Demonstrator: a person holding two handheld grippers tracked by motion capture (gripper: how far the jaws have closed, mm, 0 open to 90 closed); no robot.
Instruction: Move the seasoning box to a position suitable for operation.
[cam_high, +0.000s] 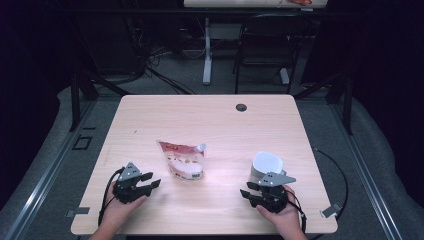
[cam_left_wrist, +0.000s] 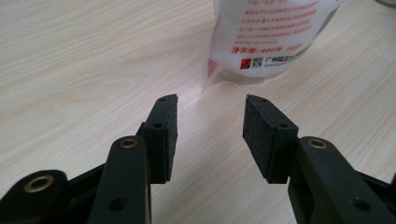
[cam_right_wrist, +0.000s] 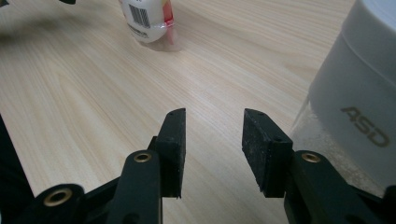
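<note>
Both claws wide, empty: left claw (cam_high: 150, 181) lower left, right claw (cam_high: 248, 191) lower right. Pouch (cam_high: 182, 159) lies mid-counter (cam_high: 210, 115), cup (cam_high: 265, 165) beside right claw. Approach step; next, probably close in and grip.

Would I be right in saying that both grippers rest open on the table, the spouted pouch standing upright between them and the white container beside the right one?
Not quite: the spouted pouch lies flat on the table, as the high view shows. The rest holds: the left gripper and right gripper are open, the white container beside the right one.
</note>
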